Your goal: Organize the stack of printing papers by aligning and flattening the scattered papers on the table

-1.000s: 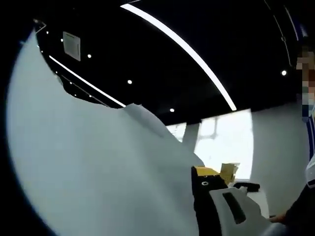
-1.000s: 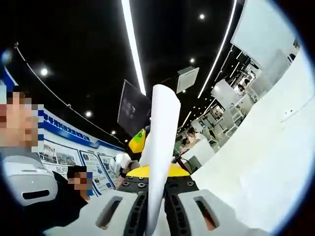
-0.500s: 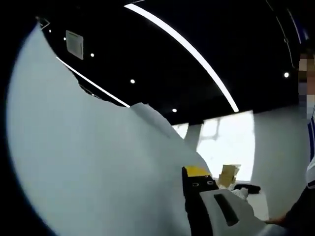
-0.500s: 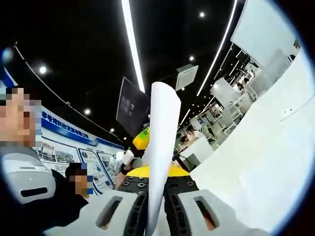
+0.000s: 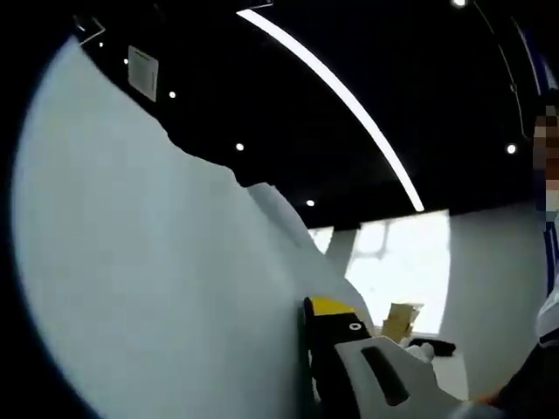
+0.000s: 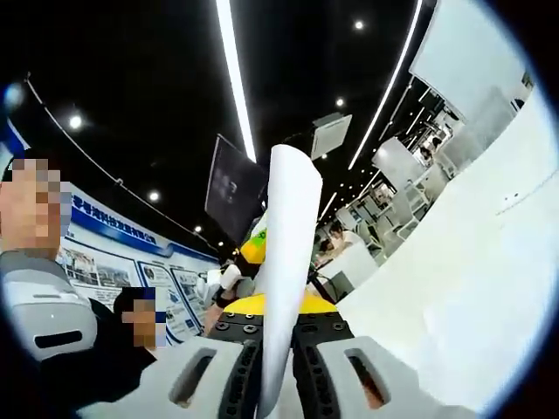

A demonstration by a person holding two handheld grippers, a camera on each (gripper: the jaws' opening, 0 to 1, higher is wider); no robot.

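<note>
Papers (image 6: 288, 262) standing edge-on, clamped between closed jaws of right tool (image 6: 278, 384), rising toward dark ceiling with strip lights (image 6: 234, 78). Same white papers (image 5: 148, 288) spread broadly across left gripper view, pressed beside left tool (image 5: 336, 367); grip there hidden by sheet, cannot tell. Seen at left: a person (image 6: 52, 305).

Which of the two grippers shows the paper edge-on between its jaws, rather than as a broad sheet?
The right gripper: its paper rises as a narrow strip between shut jaws. In the left gripper view the paper spreads wide beside the left gripper.
</note>
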